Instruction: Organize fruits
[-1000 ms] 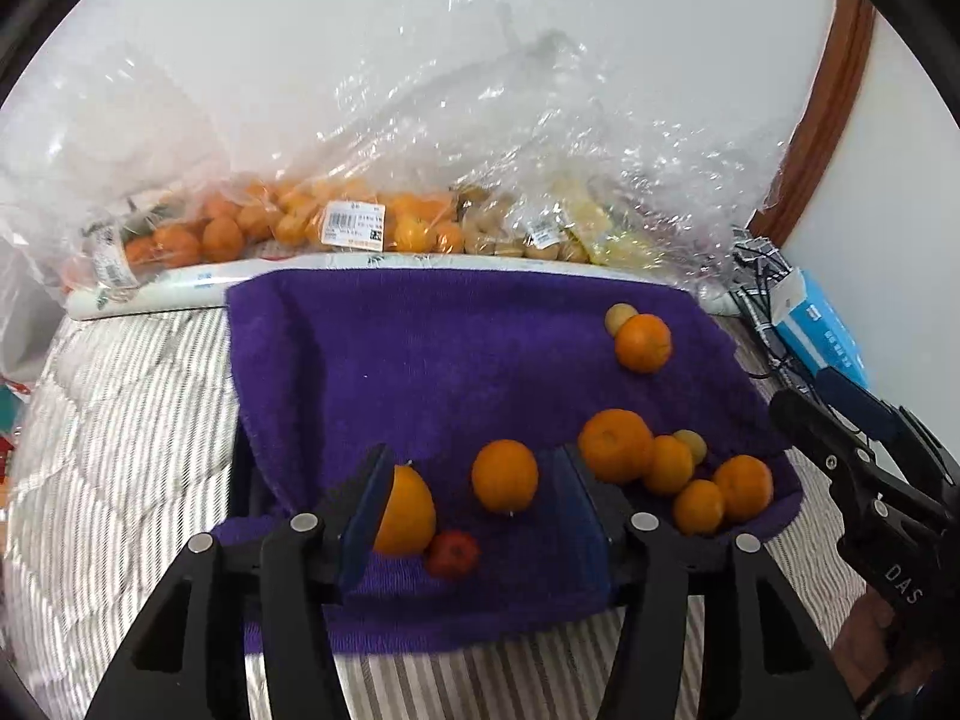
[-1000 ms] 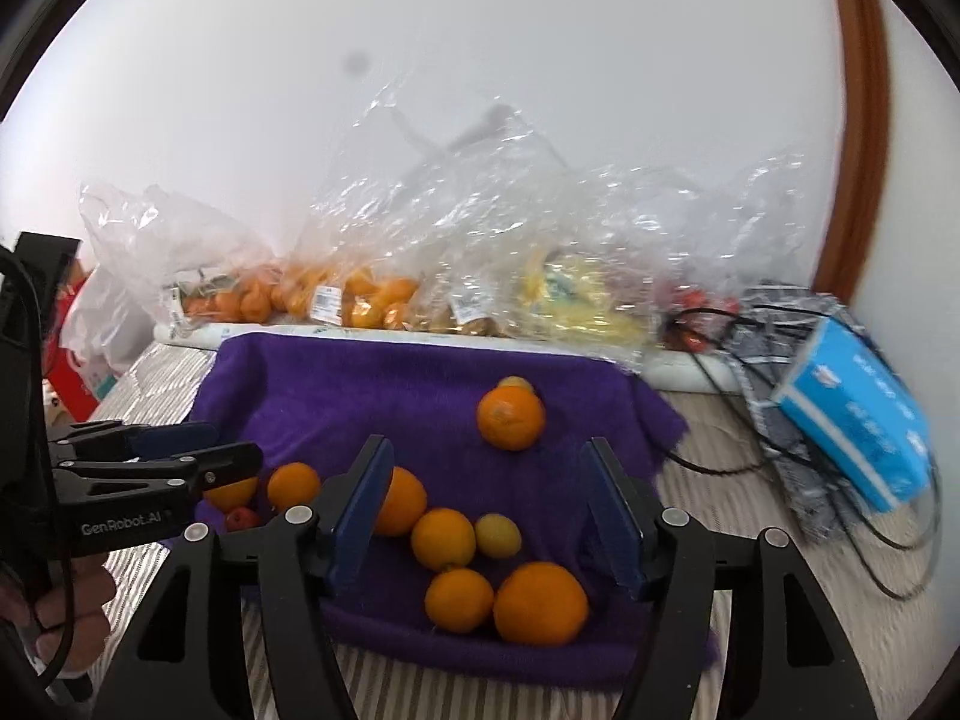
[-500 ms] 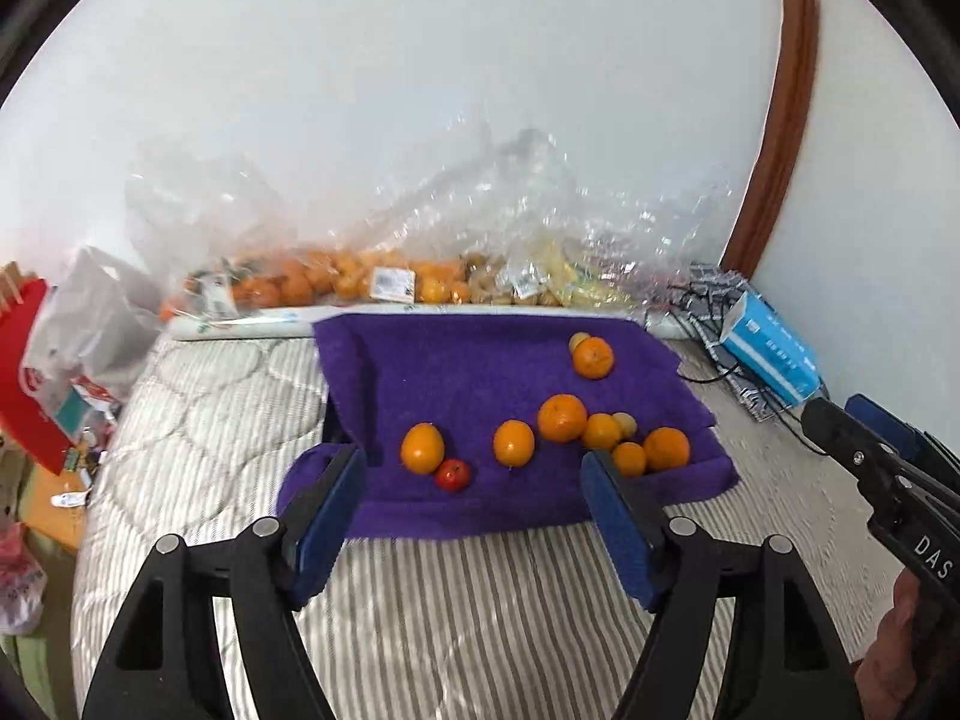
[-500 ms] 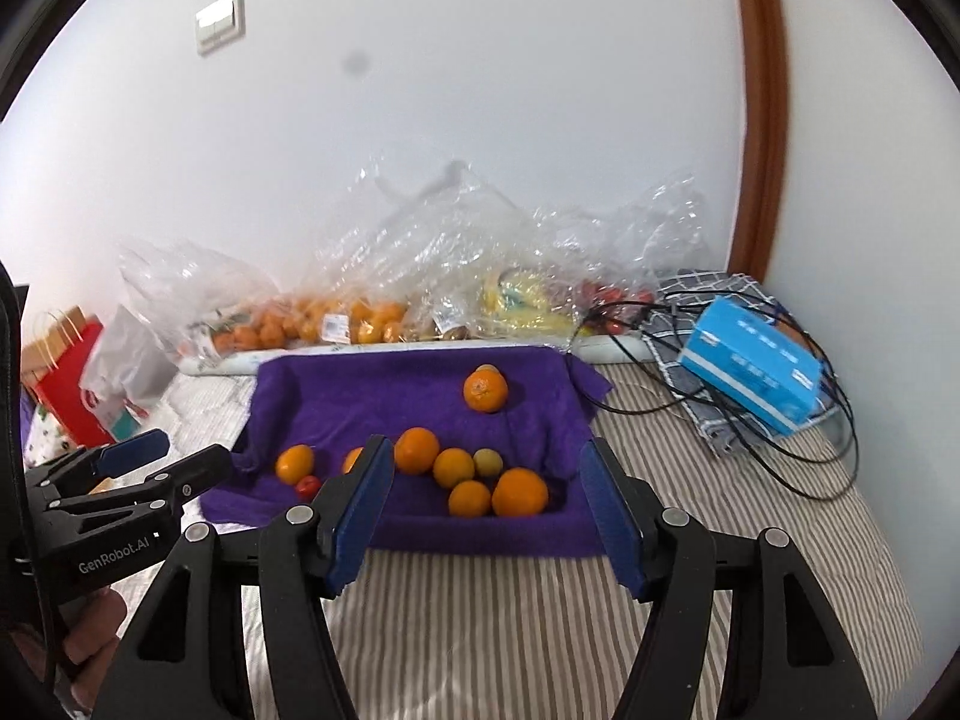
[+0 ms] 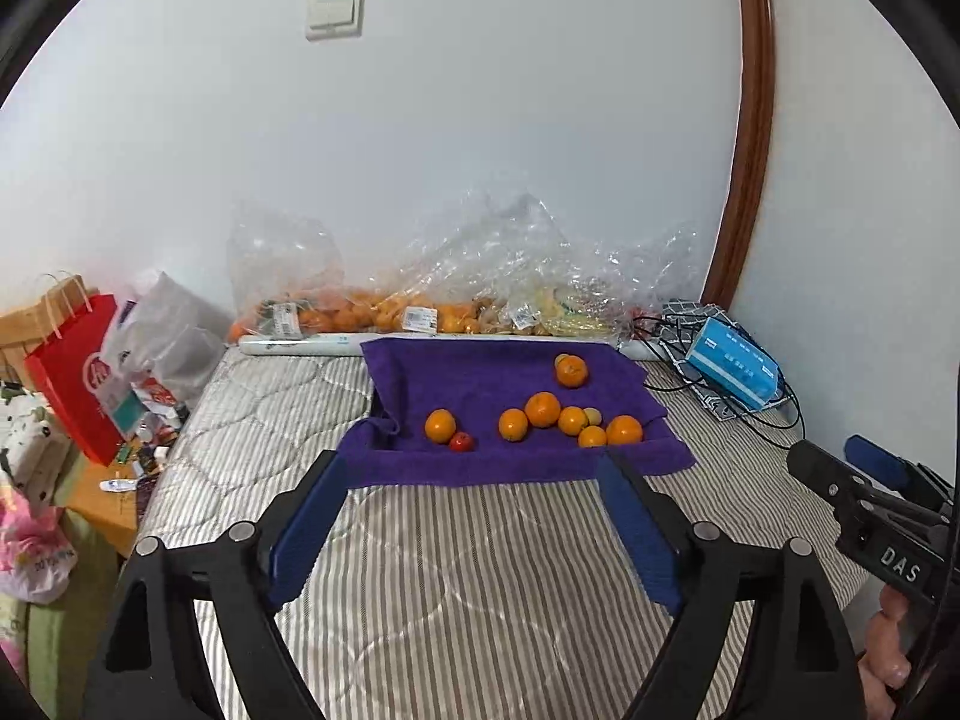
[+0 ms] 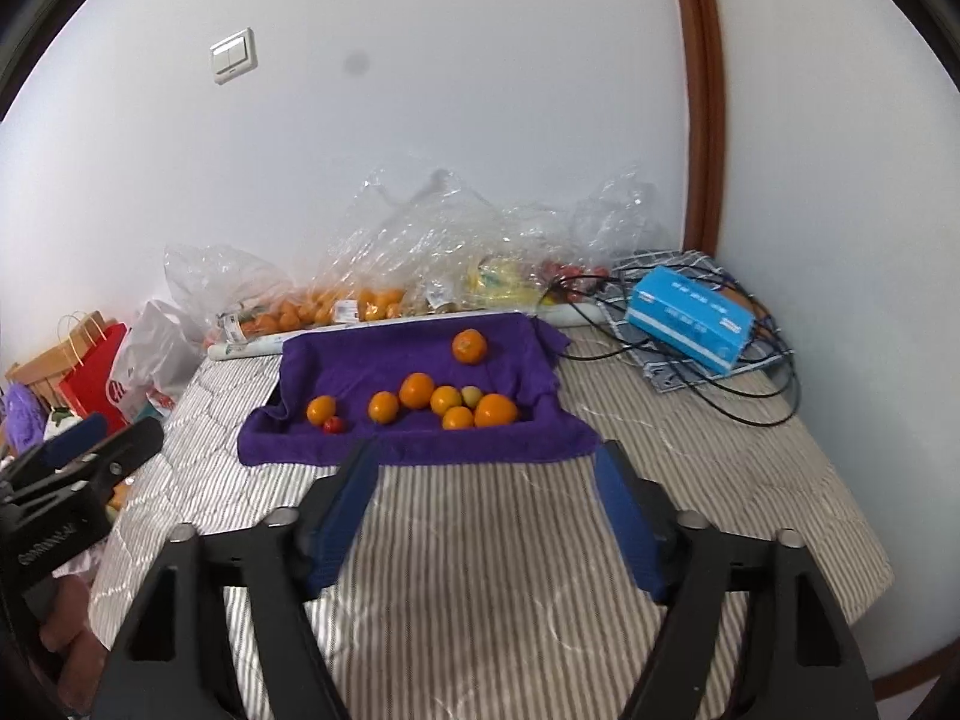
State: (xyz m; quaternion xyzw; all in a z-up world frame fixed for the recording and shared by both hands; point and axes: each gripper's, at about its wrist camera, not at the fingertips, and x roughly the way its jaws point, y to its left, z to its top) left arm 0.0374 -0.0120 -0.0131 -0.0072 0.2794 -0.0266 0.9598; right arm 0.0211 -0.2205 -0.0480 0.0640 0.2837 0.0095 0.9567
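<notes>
Oranges (image 5: 543,409) strung left-to-right across purple towel (image 5: 480,372); both tools spread, empty.

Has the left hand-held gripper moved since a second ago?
Yes. The left hand-held gripper has pulled back from the purple towel: its open fingers flanked the oranges before and now sit over striped bedding short of the towel's edge.

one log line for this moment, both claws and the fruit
left claw open, empty | right claw open, empty | oranges loose on purple towel

Bagged fruit (image 5: 384,315) blurred behind plastic, right tool (image 5: 870,498) cut off at frame edge
</notes>
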